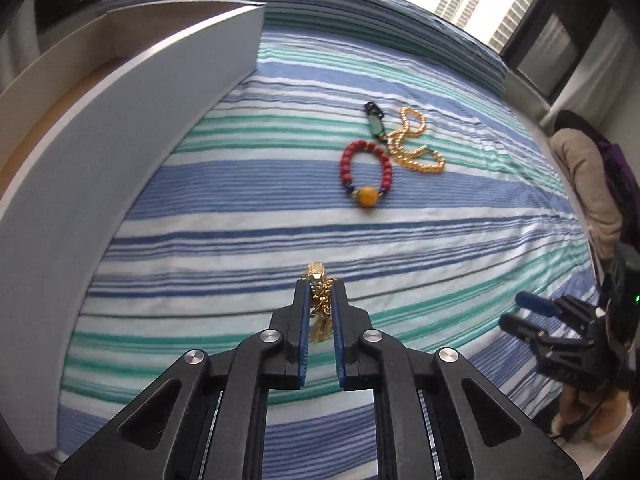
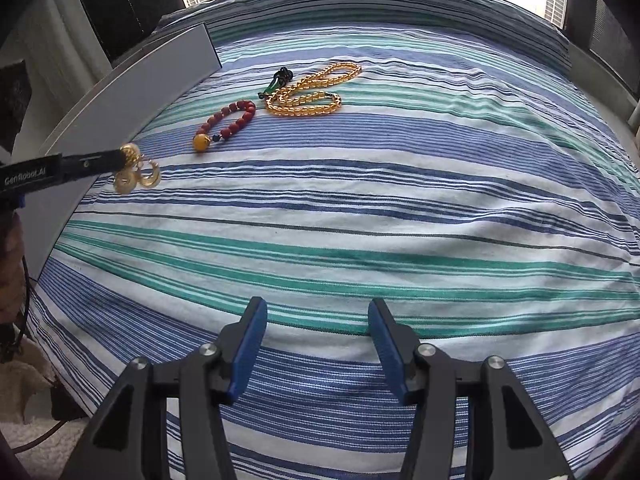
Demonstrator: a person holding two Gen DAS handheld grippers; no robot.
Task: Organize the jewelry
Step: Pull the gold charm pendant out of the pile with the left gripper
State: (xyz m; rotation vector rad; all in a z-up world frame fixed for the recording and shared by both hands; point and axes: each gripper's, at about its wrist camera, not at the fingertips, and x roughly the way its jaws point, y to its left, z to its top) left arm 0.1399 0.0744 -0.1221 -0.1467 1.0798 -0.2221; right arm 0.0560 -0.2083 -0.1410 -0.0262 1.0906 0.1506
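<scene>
**Gold piece pinched in my left claw**

My left gripper (image 1: pixel 320 300) is clamped on a gold chain ornament (image 1: pixel 319 304), lifted above the striped bedspread (image 1: pixel 400 240). My right gripper (image 2: pixel 318 344) stands apart, holding nothing. Further ahead lie a red bead bracelet (image 1: pixel 366 172), an amber bead strand (image 1: pixel 416 148) and a green pendant (image 1: pixel 376 124). The white box (image 1: pixel 120 152) sits just left; I cannot see its contents.

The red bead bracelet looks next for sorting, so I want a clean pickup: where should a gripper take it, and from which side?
Judging by its pose, the red bead bracelet lies flat as an open ring, so come from above and pinch one side of the bead strand, one finger inside the loop. Choose the side away from the amber bead necklace, which lies close by.
</scene>
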